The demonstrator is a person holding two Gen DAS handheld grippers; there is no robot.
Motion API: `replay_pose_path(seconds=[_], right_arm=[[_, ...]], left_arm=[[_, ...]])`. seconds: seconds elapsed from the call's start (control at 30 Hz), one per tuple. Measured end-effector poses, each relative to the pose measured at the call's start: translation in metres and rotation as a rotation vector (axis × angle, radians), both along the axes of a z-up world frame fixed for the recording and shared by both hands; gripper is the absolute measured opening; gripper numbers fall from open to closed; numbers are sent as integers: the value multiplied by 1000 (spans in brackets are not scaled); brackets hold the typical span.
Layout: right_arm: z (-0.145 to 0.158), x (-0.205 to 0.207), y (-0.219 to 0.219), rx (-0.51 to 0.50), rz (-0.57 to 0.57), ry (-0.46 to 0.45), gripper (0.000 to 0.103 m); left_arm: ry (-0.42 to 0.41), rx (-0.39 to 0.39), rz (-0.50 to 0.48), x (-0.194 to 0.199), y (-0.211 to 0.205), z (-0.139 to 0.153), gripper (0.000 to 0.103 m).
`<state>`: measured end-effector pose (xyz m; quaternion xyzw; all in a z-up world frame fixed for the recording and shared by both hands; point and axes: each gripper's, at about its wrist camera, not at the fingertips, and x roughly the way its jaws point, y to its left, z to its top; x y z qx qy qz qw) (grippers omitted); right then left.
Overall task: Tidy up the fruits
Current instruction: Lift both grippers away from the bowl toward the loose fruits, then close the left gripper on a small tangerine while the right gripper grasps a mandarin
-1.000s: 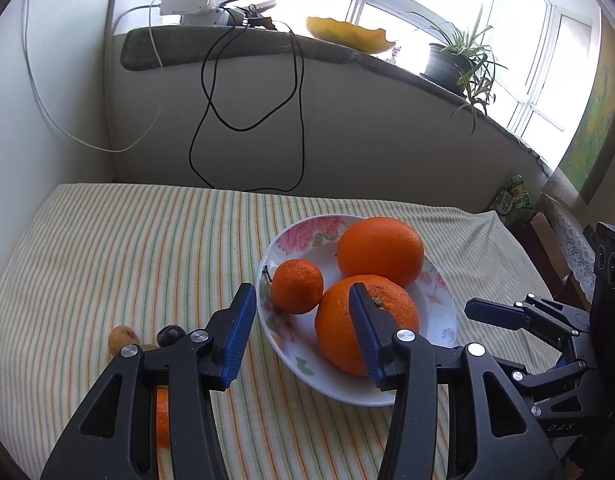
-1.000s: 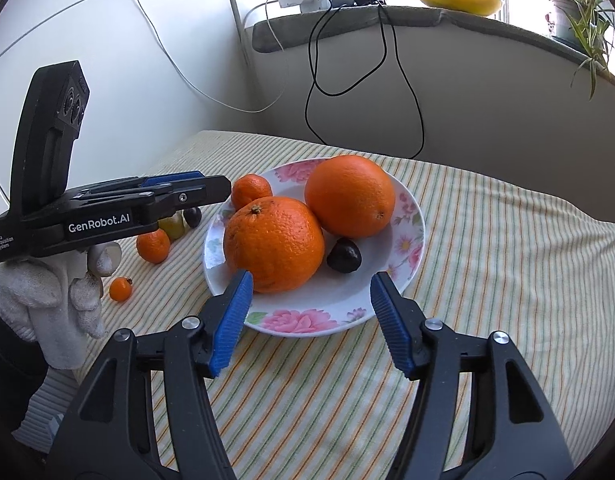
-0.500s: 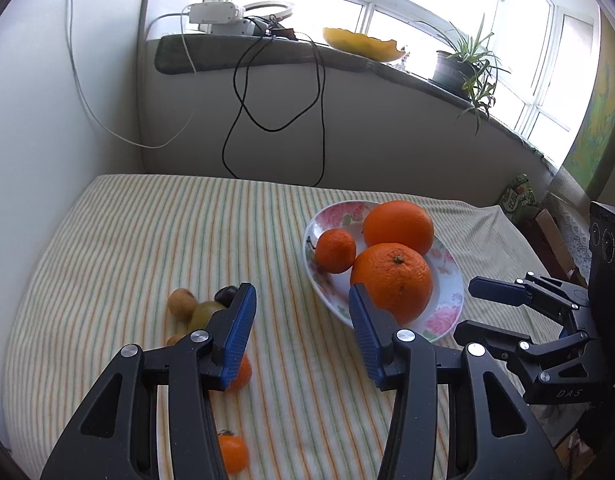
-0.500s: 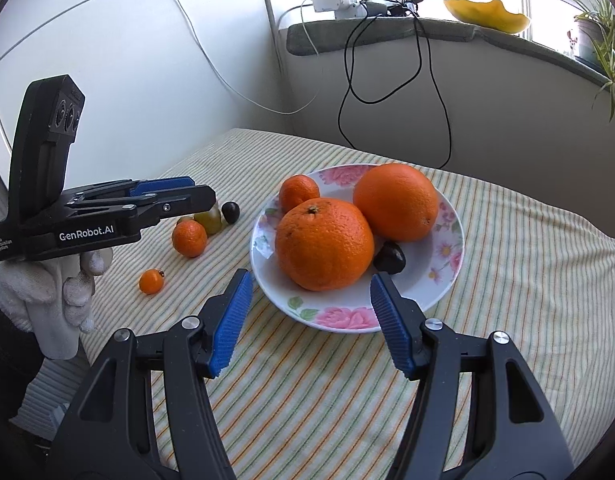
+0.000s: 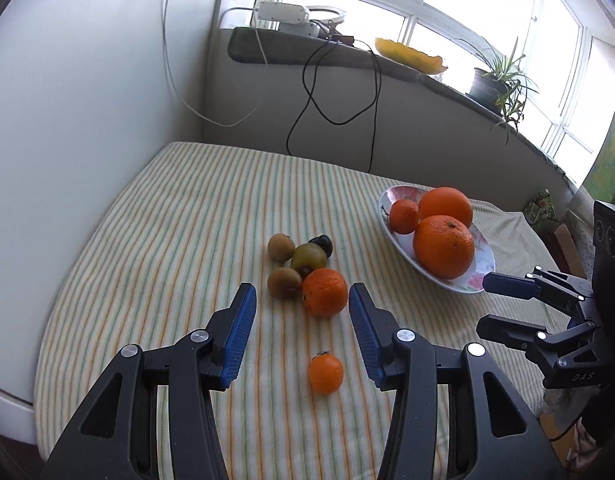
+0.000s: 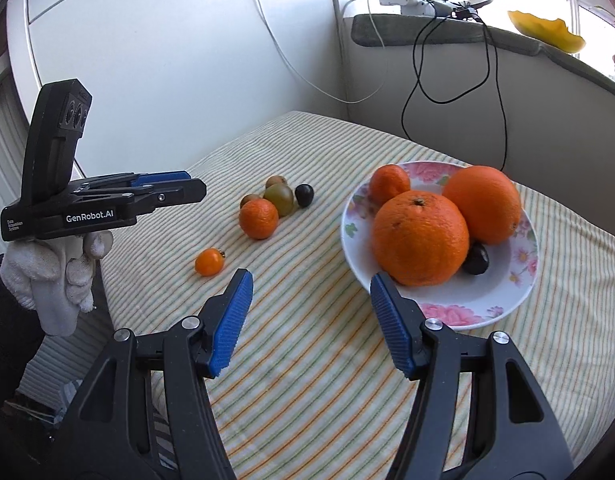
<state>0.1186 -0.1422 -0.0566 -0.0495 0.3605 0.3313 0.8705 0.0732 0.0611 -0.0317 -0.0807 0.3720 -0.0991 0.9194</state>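
**Left wrist view: both claws open and empty over loose fruit on the striped cloth**

Left wrist view shows the left gripper (image 5: 301,330) with its blue pads spread apart and nothing between them, held above the striped tablecloth (image 5: 179,216). Just ahead of its tips lies a loose mandarin (image 5: 324,291), touching a cluster of small fruit: two brown kiwis (image 5: 284,282), a greenish plum (image 5: 308,258) and a dark plum (image 5: 322,243). This cluster sits near the middle of the cloth. A small orange tomato (image 5: 325,373) lies apart from it, closer to the near edge, below and between the pads.

The flowered plate (image 5: 463,282) stands toward the right edge of the cloth. It holds two large oranges (image 5: 443,246) touching each other and a smaller mandarin against the plate's far-left rim.

From the right wrist view, the right gripper (image 6: 311,320) also stands open and empty, its right pad just before the plate's near rim, without a clear sign of contact. A dark plum lies in the plate, tucked between the two oranges. A white-gloved hand (image 6: 53,276) holds the left gripper at the cloth's left edge.

Behind the cloth, black cables (image 5: 331,92) hang from a windowsill (image 5: 387,64) that bears a yellow dish (image 5: 409,56) and a potted plant (image 5: 495,84).
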Motion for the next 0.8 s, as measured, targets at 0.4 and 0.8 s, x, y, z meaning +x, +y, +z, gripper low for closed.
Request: replay_pose_path(seconds=[0.4, 0.8], right_arm=[[-9, 7, 45, 14, 77, 61, 64], [-17, 48, 87, 26, 74, 146, 57]], left_arm=[[42, -63, -6, -30, 12, -24, 47], [66, -42, -73, -34, -10, -41, 47]])
